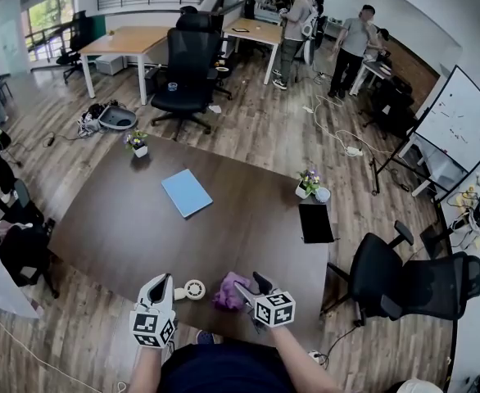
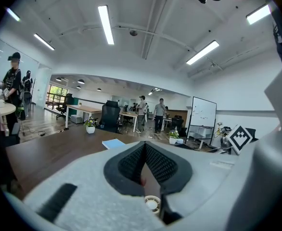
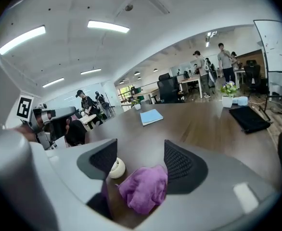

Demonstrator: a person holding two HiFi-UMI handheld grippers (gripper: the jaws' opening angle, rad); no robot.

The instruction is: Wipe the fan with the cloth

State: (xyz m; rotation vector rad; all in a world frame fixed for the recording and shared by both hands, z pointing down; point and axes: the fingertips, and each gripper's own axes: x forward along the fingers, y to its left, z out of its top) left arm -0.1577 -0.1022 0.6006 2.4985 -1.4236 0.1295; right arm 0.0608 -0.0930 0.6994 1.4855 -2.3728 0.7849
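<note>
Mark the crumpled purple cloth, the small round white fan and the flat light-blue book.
crumpled purple cloth point(image 3: 143, 188), right gripper view, middle of the bunch.
small round white fan point(image 1: 194, 289), head view, its round top.
flat light-blue book point(image 1: 186, 192), head view, centre of cover.

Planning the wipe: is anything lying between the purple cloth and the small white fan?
Nothing visible does. The cloth lies close beside the fan on the table. The right gripper stands open at the cloth, not gripping it.
</note>
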